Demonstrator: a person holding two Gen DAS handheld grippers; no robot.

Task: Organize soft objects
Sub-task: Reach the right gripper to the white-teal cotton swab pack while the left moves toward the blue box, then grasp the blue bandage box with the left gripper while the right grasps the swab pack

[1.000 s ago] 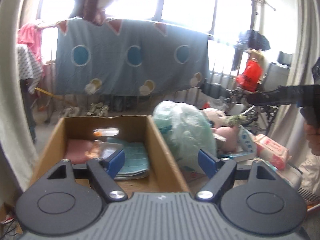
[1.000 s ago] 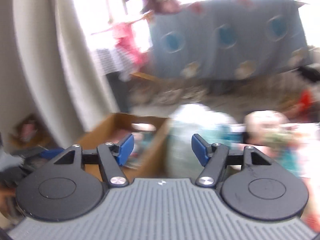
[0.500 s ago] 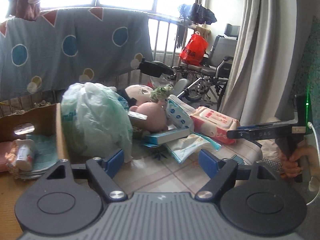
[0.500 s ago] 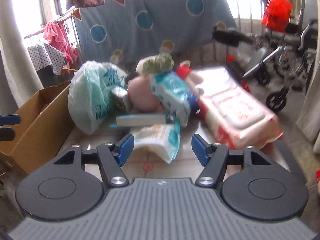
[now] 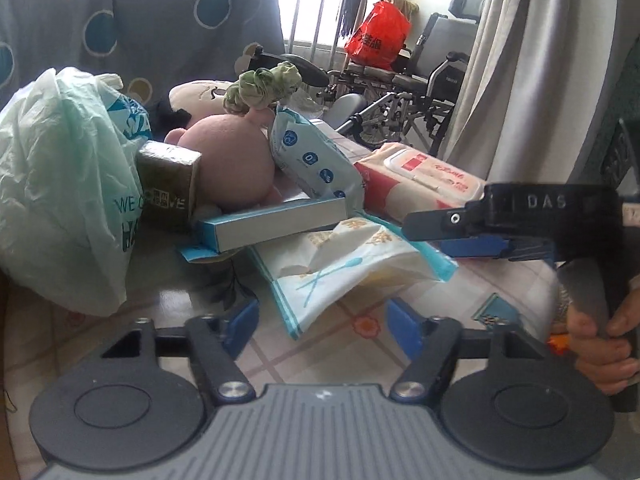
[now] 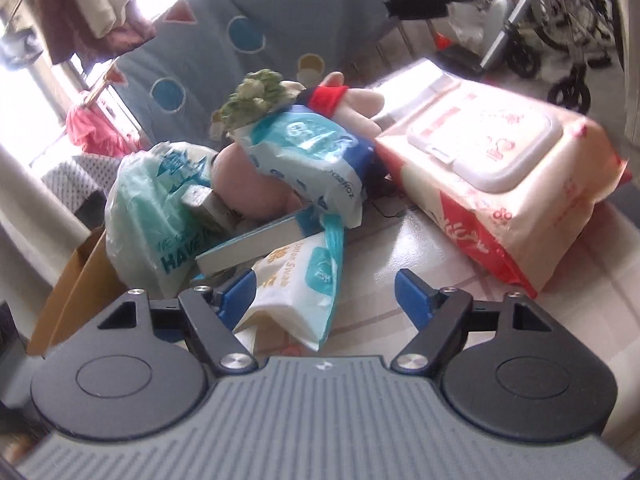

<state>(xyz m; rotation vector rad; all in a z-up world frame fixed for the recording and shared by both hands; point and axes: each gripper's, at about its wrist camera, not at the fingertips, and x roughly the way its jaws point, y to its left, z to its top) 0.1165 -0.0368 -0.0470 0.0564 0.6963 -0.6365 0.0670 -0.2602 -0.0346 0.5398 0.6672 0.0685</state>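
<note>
I've got both tongs, left point(image 5: 322, 322) and right point(image 6: 325, 295), spread and empty; cotton swab pack point(image 5: 340, 264) looks light, floppy, slippery, so I'd pinch its near edge.

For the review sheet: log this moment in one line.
left gripper: open, jaws just narrowed, empty | right gripper: open, just widening | target: cotton swab pack, untouched

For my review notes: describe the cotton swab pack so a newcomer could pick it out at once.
Start at the big red-and-cream wipes pack on the table. Left of it, at the pile's near edge, under a long box, the cotton swab pack lies limp. Only it is white with teal edges and yellow lettering.
</note>
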